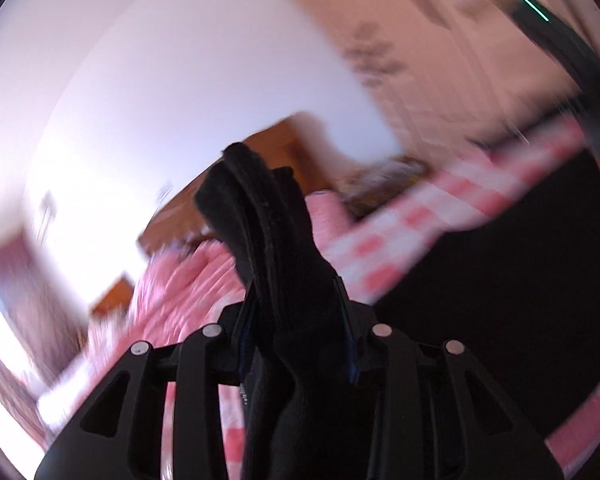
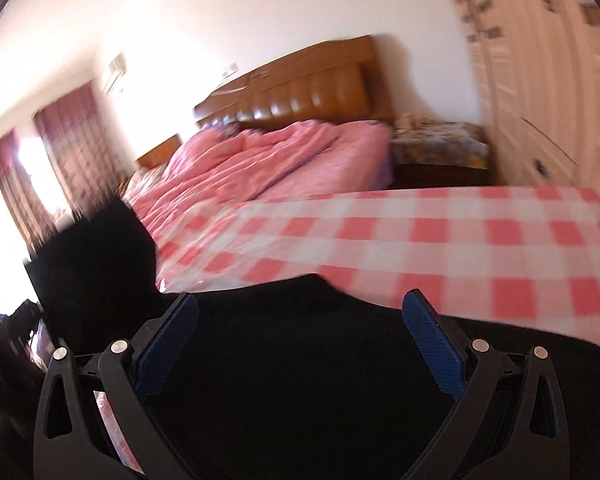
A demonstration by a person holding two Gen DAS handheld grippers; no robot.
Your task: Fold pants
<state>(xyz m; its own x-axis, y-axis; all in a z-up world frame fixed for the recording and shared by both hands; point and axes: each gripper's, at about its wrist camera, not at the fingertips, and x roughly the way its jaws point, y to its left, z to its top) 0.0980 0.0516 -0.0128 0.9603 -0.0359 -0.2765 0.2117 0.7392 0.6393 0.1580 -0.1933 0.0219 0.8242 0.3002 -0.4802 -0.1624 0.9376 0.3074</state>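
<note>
The black pants (image 2: pixel 300 392) lie spread over a table with a pink-and-white checked cloth (image 2: pixel 460 240). My right gripper (image 2: pixel 300 300) hovers over them near their far edge, and its blue pads (image 2: pixel 432 340) stand wide apart with nothing pressed between them. A raised part of the pants (image 2: pixel 92 260) hangs at the left. In the blurred, rolled left wrist view my left gripper (image 1: pixel 296 292) is shut on a thick bunch of the pants (image 1: pixel 268 208), which sticks out past the fingers. More black cloth (image 1: pixel 520 272) lies on the checked cloth (image 1: pixel 400 232) to the right.
Behind the table stands a bed with a pink quilt (image 2: pixel 260 160) and a brown headboard (image 2: pixel 300 92). White wardrobe doors (image 2: pixel 540 80) are at the right, dark red curtains (image 2: pixel 72 140) at the left. A dark blurred shape (image 1: pixel 572 64) crosses the upper right of the left wrist view.
</note>
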